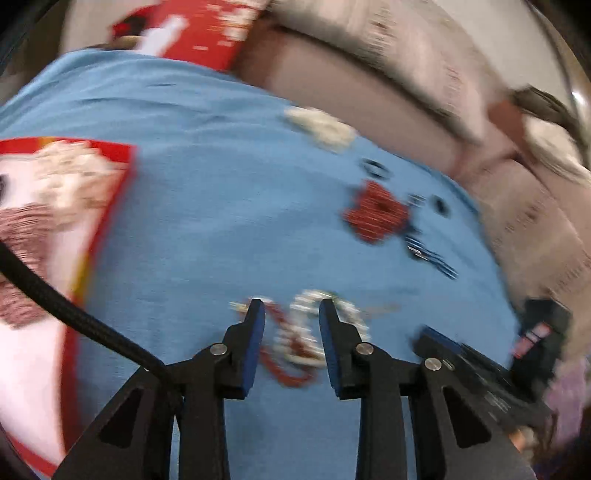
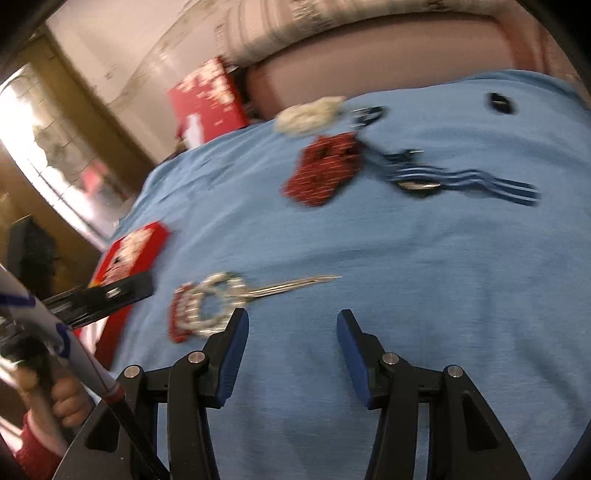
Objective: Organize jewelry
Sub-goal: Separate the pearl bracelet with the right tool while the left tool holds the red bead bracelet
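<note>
Jewelry lies on a blue cloth (image 1: pixel 207 206). A tangle of white pearl and red bead strings (image 1: pixel 295 343) sits between the open fingers of my left gripper (image 1: pixel 291 306); it also shows in the right wrist view (image 2: pixel 207 306). My right gripper (image 2: pixel 293 317) is open and empty, just right of that tangle. Farther off lie a red beaded piece (image 1: pixel 376 214) (image 2: pixel 325 170), a white pearl heap (image 1: pixel 321 125) (image 2: pixel 306 114), a blue striped strand (image 2: pixel 472 182) and small dark pieces (image 2: pixel 500 103). The views are motion-blurred.
A red box (image 1: pixel 55 229) with white lining holds jewelry at the left; it also shows in the right wrist view (image 2: pixel 133 254). Its red lid (image 1: pixel 199 29) (image 2: pixel 210 99) stands at the back. A beige sofa (image 1: pixel 369 85) borders the cloth behind.
</note>
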